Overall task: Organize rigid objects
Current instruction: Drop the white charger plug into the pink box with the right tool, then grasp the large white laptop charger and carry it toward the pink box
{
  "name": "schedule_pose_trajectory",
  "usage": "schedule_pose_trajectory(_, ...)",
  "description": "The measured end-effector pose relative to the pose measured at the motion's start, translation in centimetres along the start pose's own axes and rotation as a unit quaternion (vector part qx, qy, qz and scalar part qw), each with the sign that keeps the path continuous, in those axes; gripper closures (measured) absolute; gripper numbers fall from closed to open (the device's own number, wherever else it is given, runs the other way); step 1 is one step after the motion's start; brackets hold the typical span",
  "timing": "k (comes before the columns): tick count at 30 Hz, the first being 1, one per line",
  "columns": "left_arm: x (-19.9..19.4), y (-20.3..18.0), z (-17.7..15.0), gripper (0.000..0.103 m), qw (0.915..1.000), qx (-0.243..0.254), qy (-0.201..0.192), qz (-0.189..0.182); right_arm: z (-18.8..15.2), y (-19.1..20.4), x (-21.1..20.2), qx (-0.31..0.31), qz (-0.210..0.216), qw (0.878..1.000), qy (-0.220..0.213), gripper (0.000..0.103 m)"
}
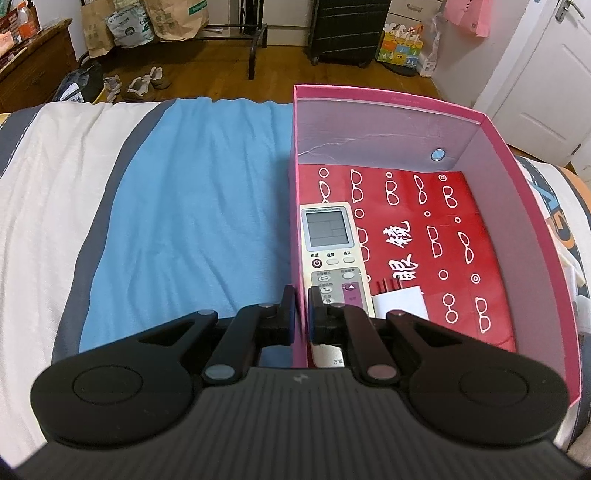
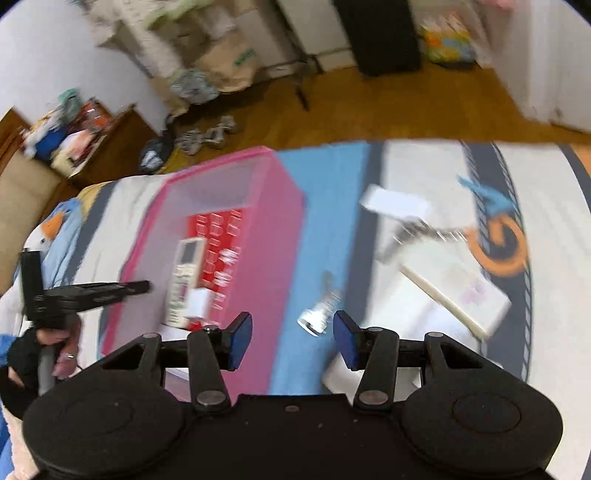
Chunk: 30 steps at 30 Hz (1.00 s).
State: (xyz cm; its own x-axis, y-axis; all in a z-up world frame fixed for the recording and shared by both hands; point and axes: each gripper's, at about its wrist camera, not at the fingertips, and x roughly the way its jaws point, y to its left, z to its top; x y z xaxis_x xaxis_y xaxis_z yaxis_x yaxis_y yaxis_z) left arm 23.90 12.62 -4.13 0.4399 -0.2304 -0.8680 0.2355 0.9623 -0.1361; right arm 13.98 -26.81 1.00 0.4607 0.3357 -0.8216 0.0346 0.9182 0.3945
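Note:
A pink box [image 1: 517, 206] sits on the bed, also in the right wrist view [image 2: 284, 206]. Inside lie a red glasses-print case [image 1: 443, 240], a cream air-conditioner remote [image 1: 328, 243] and a small white charger [image 1: 400, 301]. My left gripper [image 1: 301, 310] is shut on the box's left wall, one finger outside and one inside. My right gripper [image 2: 293, 339] is open and empty above the blue strip of the blanket. A small silver metal object [image 2: 317, 314] lies just ahead of it. Further right lie a white box [image 2: 395, 203], metal keys [image 2: 421, 230] and a white flat box [image 2: 458, 291].
The bed has a blue, white and grey blanket [image 1: 184, 206]. Beyond its far edge is a wooden floor with shoes [image 1: 147, 83], paper bags, a black suitcase [image 1: 347, 29] and a white door [image 1: 535, 74]. The right wrist view is motion-blurred.

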Motion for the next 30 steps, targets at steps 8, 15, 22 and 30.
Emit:
schedule_pose_trajectory(8, 0.6, -0.4, -0.1, 0.097, 0.9998, 0.009, 0.009, 0.012, -4.0, -6.1, 3.4, 0.084, -0.014, 0.996, 0.014, 0.049)
schedule_pose_trajectory(15, 0.7, -0.5, 0.0, 0.097, 0.9999, 0.008, 0.010, 0.011, -4.3, -6.8, 3.7, 0.088, -0.022, 0.996, 0.015, 0.048)
schedule_pose_trajectory(22, 0.7, -0.5, -0.2, 0.097, 0.9999, 0.007, 0.006, 0.013, -3.7, -9.3, 4.5, 0.122, -0.055, 0.991, 0.005, 0.046)
schedule_pose_trajectory(30, 0.7, -0.6, -0.4, 0.097, 0.9998, 0.012, 0.005, 0.015, -2.6, -10.0, 6.4, 0.137, -0.080, 0.987, 0.008, 0.037)
